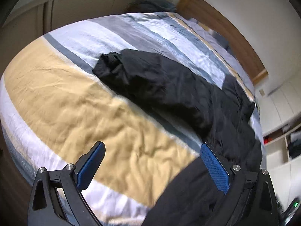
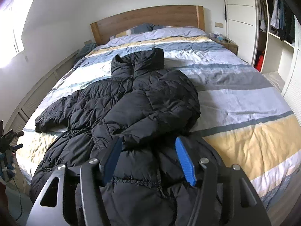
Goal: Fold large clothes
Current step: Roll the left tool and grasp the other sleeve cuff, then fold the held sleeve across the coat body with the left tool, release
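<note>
Striped bed [image 2: 235,94] fills room, wooden headboard [image 2: 146,21] at far end. Black puffer jacket [image 2: 135,101] sprawls across cover, collar toward headboard, one sleeve folded over chest, other sleeve [image 1: 120,69] stretched out flat. Right gripper [image 2: 148,156] above hem, jaws apart, nothing pinched. Left gripper [image 1: 152,167] spread wide over yellow stripe, empty.

You are in a home bedroom. A double bed [image 2: 235,101] fills the room, made up with a striped duvet of yellow, white, grey and blue, pillows [image 2: 144,28] against a wooden headboard [image 2: 146,18]. An open wardrobe [image 2: 272,24] with hanging clothes stands to one side, a small bedside table [image 2: 228,45] by the headboard, bright window [image 2: 9,33] opposite.
</note>
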Motion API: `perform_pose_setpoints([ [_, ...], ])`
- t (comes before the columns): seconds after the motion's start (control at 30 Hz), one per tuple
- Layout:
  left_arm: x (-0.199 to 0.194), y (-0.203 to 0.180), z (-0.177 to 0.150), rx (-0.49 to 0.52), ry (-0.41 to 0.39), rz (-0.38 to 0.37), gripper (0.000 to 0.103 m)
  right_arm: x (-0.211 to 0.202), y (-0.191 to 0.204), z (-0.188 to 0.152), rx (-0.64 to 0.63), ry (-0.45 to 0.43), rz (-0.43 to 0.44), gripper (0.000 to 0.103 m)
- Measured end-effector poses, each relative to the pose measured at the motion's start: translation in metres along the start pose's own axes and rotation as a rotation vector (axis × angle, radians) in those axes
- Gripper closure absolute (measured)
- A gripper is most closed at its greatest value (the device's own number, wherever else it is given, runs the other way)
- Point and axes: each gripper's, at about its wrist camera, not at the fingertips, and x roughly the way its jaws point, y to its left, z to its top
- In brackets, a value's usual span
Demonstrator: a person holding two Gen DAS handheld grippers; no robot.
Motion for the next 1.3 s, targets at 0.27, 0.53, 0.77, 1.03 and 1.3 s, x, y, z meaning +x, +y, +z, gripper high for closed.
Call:
perform_pose_setpoints([
  [0.27, 0.043, 0.031, 0.049, -0.160, 0.002, -0.053, 0.003, 0.027, -0.008, 0.000, 0.039, 0.050, -0.042, 0.043],
  [0.53, 0.099, 0.060, 0.070, -0.367, 0.021, -0.127, 0.005, 0.046, -0.014, 0.005, 0.028, 0.087, -0.108, 0.043],
  [0.77, 0.130, 0.075, 0.083, -0.499, 0.040, -0.186, 0.039, 0.057, -0.020, 0.005, 0.017, 0.118, -0.141, 0.043],
  [1.03, 0.122, 0.070, 0.086, -0.483, 0.002, -0.239, 0.089, 0.063, -0.022, 0.001, 0.021, 0.126, -0.136, 0.043],
  [1.3, 0.102, 0.049, 0.089, -0.385, -0.032, -0.201, 0.095, 0.056, -0.019, -0.002, 0.018, 0.109, -0.123, 0.043],
])
